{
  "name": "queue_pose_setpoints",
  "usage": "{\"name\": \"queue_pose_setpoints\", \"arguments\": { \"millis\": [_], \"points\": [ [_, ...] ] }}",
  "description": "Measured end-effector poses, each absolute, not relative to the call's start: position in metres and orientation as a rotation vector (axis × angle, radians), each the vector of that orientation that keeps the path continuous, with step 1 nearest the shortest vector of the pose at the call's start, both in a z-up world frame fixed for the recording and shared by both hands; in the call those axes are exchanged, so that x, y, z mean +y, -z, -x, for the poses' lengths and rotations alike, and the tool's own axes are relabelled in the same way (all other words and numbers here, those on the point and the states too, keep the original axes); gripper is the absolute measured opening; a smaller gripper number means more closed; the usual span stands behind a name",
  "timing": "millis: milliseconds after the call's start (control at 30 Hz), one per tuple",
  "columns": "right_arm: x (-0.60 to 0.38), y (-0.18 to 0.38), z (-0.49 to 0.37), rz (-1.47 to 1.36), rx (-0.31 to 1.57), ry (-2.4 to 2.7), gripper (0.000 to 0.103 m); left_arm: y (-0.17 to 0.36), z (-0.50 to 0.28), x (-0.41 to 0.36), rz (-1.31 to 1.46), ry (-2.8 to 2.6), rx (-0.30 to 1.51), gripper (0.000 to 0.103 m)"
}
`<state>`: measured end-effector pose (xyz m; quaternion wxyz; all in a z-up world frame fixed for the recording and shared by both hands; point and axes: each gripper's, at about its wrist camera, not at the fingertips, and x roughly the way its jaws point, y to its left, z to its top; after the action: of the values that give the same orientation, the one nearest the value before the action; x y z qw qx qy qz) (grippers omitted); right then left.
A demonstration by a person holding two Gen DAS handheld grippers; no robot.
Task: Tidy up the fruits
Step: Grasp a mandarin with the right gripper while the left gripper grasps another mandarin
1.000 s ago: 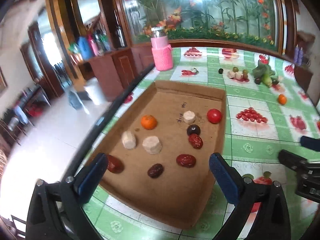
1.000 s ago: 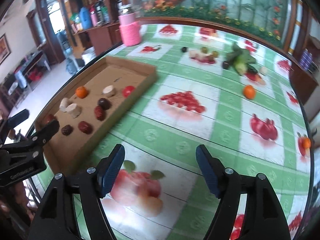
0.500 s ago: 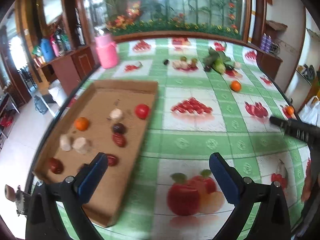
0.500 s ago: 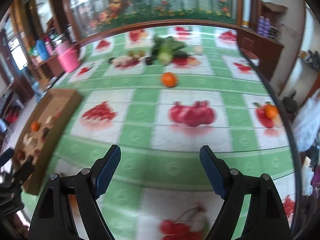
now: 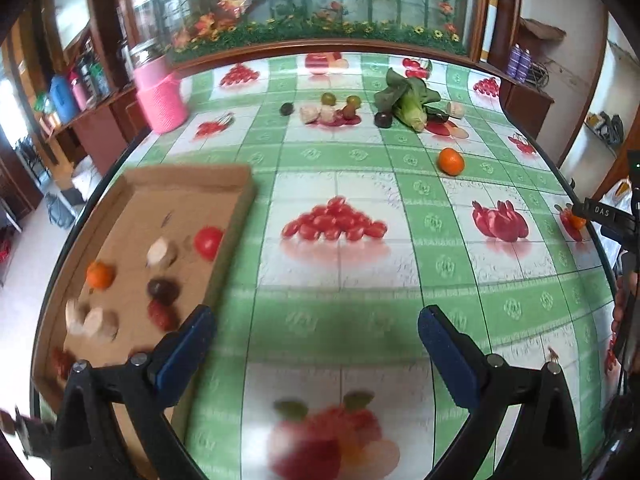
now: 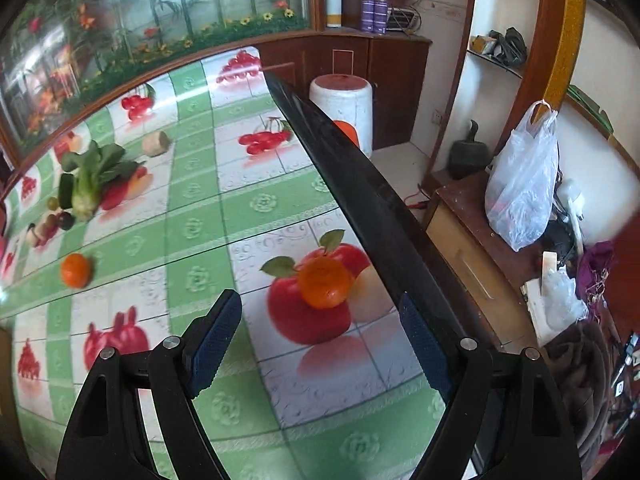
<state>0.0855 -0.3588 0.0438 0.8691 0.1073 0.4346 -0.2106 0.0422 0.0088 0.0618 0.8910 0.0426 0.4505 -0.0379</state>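
Note:
A cardboard tray (image 5: pixel 224 176) lies at the table's left and holds an orange (image 5: pixel 100 275), a tomato (image 5: pixel 208 242), dates and pale pieces. My left gripper (image 5: pixel 314 342) is open and empty over the tablecloth beside the tray. My right gripper (image 6: pixel 320 334) is open and empty, facing an orange (image 6: pixel 324 283) near the table's right edge. A second orange (image 6: pixel 76 270) lies further left, also in the left wrist view (image 5: pixel 451 161). Small fruits (image 5: pixel 328 110) and greens (image 5: pixel 408 98) lie at the back.
A pink jar (image 5: pixel 160 94) stands at the back left. The table's dark edge (image 6: pixel 360 176) runs right beside the near orange. A white stool (image 6: pixel 342 102), a cabinet and a plastic bag (image 6: pixel 520 184) stand beyond it.
Both grippers have swung right. The left view has left the tray for the table's middle. The right view now faces the orange at the table's right edge.

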Motion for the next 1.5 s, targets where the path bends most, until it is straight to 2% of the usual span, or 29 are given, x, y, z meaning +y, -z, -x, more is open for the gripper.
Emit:
{"name": "queue_pose_setpoints", "arguments": {
  "millis": [100,167,300,333,367,633,700,833,933,1033,1500],
  "points": [
    [-0.363,-0.032,-0.087,-0.251,0.944,0.439,0.078,-0.063,-0.063,-0.006,-0.127,0.090,0.918,0.103],
    [-0.369,-0.022,-0.087,-0.308,0.965,0.419,0.064,-0.062,-0.082,-0.019,-0.150,0.098,0.922,0.103],
    [-0.364,-0.022,-0.088,-0.249,0.946,0.409,0.051,-0.059,-0.121,-0.051,-0.168,0.126,0.946,0.103],
    [-0.362,-0.022,-0.088,-0.226,0.943,0.404,0.043,-0.057,-0.131,-0.060,-0.170,0.131,0.956,0.103],
    [-0.361,-0.022,-0.089,-0.207,0.949,0.396,0.040,-0.054,-0.141,-0.068,-0.168,0.134,0.962,0.103],
    [-0.368,-0.023,-0.092,-0.192,0.936,0.389,0.035,-0.034,-0.192,-0.119,-0.098,0.195,1.003,0.103],
    [-0.367,-0.023,-0.093,-0.198,0.939,0.385,0.035,-0.028,-0.200,-0.126,-0.096,0.203,1.020,0.098],
    [-0.368,-0.023,-0.092,-0.216,0.937,0.378,0.035,-0.014,-0.213,-0.135,-0.084,0.219,1.072,0.069],
    [-0.367,-0.024,-0.093,-0.212,0.937,0.376,0.035,-0.015,-0.209,-0.139,-0.103,0.238,1.032,0.054],
    [-0.365,-0.026,-0.091,-0.215,0.928,0.368,0.035,-0.017,-0.203,-0.137,-0.102,0.302,1.046,0.030],
    [-0.321,-0.048,-0.050,-0.236,0.861,0.255,0.034,-0.036,-0.121,-0.067,-0.069,0.398,1.021,0.030]
  ]
}}
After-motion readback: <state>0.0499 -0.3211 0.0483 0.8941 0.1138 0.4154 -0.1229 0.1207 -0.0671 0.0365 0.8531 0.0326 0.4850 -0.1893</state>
